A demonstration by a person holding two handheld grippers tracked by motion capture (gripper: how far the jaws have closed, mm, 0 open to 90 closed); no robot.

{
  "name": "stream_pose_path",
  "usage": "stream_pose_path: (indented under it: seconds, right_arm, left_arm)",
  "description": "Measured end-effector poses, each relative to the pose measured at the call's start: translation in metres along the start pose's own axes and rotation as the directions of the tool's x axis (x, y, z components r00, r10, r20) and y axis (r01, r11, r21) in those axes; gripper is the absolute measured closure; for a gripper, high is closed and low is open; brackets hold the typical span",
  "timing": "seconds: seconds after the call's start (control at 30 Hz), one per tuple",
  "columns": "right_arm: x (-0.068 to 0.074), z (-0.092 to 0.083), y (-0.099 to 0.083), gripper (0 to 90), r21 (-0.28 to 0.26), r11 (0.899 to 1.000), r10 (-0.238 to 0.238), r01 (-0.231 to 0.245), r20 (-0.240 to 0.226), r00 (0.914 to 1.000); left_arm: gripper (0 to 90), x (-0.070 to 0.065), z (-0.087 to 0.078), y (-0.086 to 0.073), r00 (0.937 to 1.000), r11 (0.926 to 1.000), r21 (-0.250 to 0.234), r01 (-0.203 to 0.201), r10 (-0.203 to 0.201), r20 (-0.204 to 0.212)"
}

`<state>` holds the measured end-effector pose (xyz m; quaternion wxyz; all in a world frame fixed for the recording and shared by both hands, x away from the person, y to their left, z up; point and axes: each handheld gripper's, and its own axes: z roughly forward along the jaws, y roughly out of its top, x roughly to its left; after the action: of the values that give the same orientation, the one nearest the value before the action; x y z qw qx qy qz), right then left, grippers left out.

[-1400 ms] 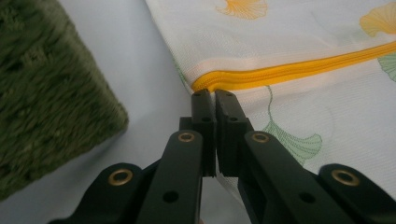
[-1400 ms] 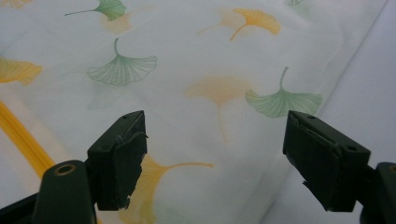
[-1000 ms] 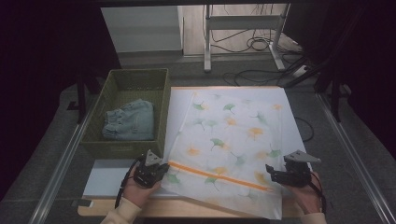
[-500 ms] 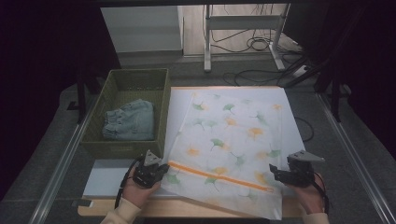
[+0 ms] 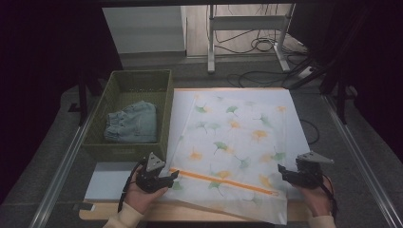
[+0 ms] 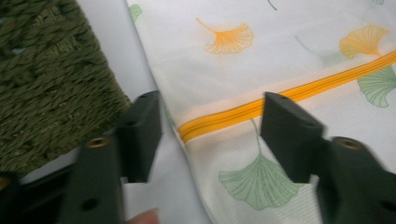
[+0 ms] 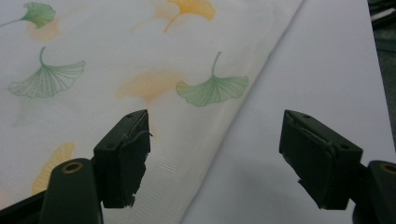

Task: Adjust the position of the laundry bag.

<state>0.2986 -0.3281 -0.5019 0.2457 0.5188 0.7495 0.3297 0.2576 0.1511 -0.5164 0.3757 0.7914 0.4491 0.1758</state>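
A white mesh bag point(image 5: 237, 137) printed with green and orange ginkgo leaves lies flat on the table, an orange zipper point(image 5: 223, 181) running across its near part. My left gripper point(image 5: 167, 178) sits at the zipper's left end. Its jaws have just been opening and now stand apart, with the zipper end point(image 6: 219, 119) and the bag's edge lying between them, untouched. My right gripper point(image 5: 285, 173) hovers at the bag's near right edge. Its jaws have just been closing a little but remain wide apart over the bag's edge point(image 7: 219, 135), gripping nothing.
A green woven basket point(image 5: 138, 73) stands left of the bag with a folded denim garment point(image 5: 133, 122) inside; its corner point(image 6: 46, 93) is close to my left gripper. A white sheet point(image 5: 111, 180) covers the table. Metal rails run along both sides.
My left gripper's jaws have parted at the zipper's left end and let the bag go. The right gripper has drifted slightly to the right.
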Motion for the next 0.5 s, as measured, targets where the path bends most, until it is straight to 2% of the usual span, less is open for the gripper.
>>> stream_pose_path:
  seconds: [0.1, 0.23, 0.33, 0.5]
  right_arm:
    - [-0.001, 0.002, -0.001, 26.6, 0.022, 1.000, 0.008, -0.008, 0.005, 1.0000]
    - [-0.002, 0.006, 0.004, 28.2, 0.034, 0.999, 0.027, -0.027, -0.001, 0.9996]
    - [-0.003, 0.011, 0.008, 31.0, 0.047, 0.998, 0.036, -0.036, -0.010, 0.9993]
    - [-0.003, 0.021, 0.014, 33.9, 0.068, 0.997, 0.047, -0.048, 0.010, 0.9988]
  left_arm:
    - [30.2, 0.003, -0.001, 0.000, 0.9999, 1.0000, -0.006, 0.004, -0.004, 0.017]
    - [27.3, 0.007, -0.004, 0.001, 0.9981, 0.9991, -0.017, 0.038, -0.037, 0.050]
    - [24.4, 0.008, -0.004, 0.002, 0.9977, 0.9995, -0.016, 0.028, -0.027, 0.062]
    - [22.2, 0.008, -0.003, 0.001, 0.9974, 0.9998, -0.015, 0.015, -0.014, 0.070]
